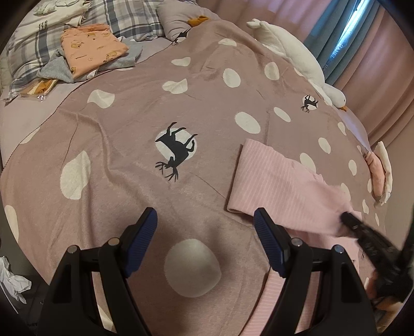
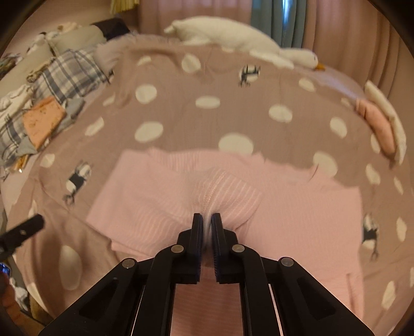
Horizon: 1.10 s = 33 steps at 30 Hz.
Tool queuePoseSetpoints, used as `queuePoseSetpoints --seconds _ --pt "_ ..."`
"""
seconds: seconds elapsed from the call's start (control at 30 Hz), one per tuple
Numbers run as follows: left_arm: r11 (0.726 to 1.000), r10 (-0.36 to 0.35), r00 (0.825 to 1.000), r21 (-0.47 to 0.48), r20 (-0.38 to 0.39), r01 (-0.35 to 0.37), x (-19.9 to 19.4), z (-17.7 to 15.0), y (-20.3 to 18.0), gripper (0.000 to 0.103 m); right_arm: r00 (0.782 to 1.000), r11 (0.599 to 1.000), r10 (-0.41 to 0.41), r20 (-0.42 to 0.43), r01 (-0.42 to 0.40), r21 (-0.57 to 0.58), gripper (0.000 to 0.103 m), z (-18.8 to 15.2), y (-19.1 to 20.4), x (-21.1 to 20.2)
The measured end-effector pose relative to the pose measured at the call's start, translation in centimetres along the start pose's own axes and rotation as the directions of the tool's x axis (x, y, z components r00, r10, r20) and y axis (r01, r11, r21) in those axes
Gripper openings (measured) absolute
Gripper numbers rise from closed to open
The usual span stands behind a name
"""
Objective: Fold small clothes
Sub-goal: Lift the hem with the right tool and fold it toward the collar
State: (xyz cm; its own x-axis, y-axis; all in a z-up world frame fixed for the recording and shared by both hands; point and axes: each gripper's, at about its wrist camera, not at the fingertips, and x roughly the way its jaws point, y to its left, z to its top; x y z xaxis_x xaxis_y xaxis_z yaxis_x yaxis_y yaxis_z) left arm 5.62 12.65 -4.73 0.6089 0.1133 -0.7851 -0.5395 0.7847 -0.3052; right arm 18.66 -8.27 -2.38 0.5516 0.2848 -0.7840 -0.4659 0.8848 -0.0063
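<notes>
A pink ribbed garment (image 2: 165, 191) lies spread on the spotted mauve blanket (image 2: 207, 119). My right gripper (image 2: 207, 219) is shut on a pinched ridge of this cloth, which bunches up between the pads. In the left wrist view the same pink garment (image 1: 279, 181) lies at the right, with the right gripper (image 1: 345, 219) biting its lifted edge. My left gripper (image 1: 205, 215) hovers open over the blanket, nothing between its blue pads, its right pad near the garment's near corner.
A folded peach garment (image 1: 90, 49) lies on grey clothes by the plaid pillows (image 1: 124, 15) at the far left. A white plush goose (image 1: 292, 54) lies along the far bed edge. Folded pink and cream items (image 1: 379, 173) sit at the right edge. Curtains (image 1: 375, 64) hang behind.
</notes>
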Motion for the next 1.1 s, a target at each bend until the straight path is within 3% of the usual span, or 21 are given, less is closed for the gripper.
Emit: queuePoseSetpoints --seconds 0.2,0.5,1.1 --pt "1.000 -0.007 1.000 0.014 0.001 0.007 -0.1 0.1 -0.6 0.077 0.994 1.000 -0.021 0.109 0.022 -0.008 0.008 1.9 -0.9 -3.4" --pt "0.999 -0.020 1.000 0.026 0.002 0.020 -0.2 0.5 -1.6 0.077 0.977 0.998 -0.069 0.200 0.070 0.006 0.008 3.4 -2.6 -6.6" --pt "0.986 -0.083 0.996 0.143 -0.037 0.088 1.4 0.9 -7.5 0.077 0.959 0.980 -0.183 0.218 0.160 0.121 0.008 3.2 -8.6 -8.2"
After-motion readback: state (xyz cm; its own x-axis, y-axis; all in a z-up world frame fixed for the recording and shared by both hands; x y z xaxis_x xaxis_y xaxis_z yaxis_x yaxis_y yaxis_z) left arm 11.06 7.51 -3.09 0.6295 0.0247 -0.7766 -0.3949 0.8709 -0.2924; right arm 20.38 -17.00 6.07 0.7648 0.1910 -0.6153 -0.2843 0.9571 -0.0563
